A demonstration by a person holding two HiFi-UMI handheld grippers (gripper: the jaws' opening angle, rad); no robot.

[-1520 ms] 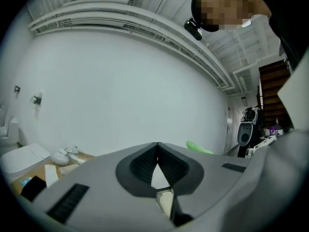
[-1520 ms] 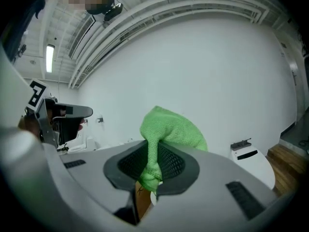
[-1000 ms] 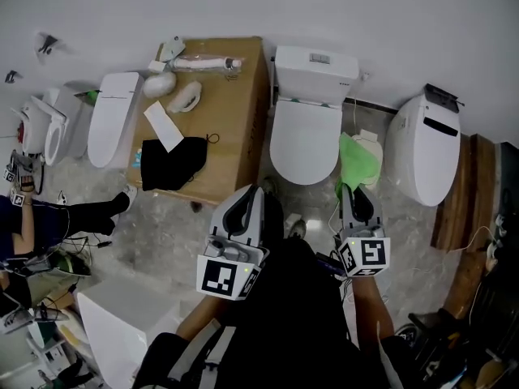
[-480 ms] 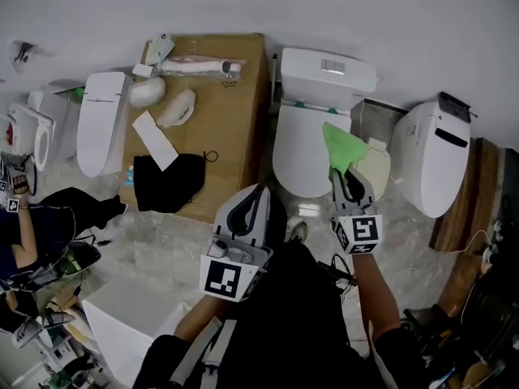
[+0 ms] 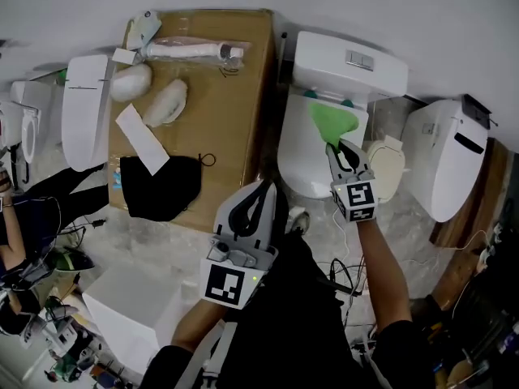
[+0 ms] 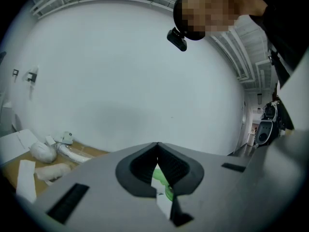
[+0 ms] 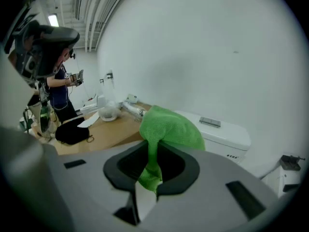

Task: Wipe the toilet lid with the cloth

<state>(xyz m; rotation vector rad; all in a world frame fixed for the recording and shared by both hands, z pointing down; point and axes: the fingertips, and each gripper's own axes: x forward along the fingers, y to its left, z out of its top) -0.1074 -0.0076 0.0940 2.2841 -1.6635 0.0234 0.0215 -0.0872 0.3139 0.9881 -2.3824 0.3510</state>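
Head view: right tool (image 5: 336, 146) sits right of centre in the upper half of the frame, over the closed toilet lid (image 5: 302, 156). Right gripper view: the two jaws are clamped on a fold of the green cloth (image 7: 171, 124), which bunches up above the tips of the right tool (image 7: 152, 164) and hangs a little way below them. In the head view the cloth (image 5: 331, 120) spreads from the tips toward the tank (image 5: 349, 61), over the rear part of the lid; we cannot say from this angle whether it rests on the lid or is held just clear. Left tool (image 5: 261, 191) is at lower centre, apart from the toilet, pointing up-frame. Left gripper view: jaws of the left tool (image 6: 157, 146) meet at the tips, nothing between them. A cardboard box (image 5: 227, 112) stands left of the toilet, with a black bag (image 5: 158, 186) on it.
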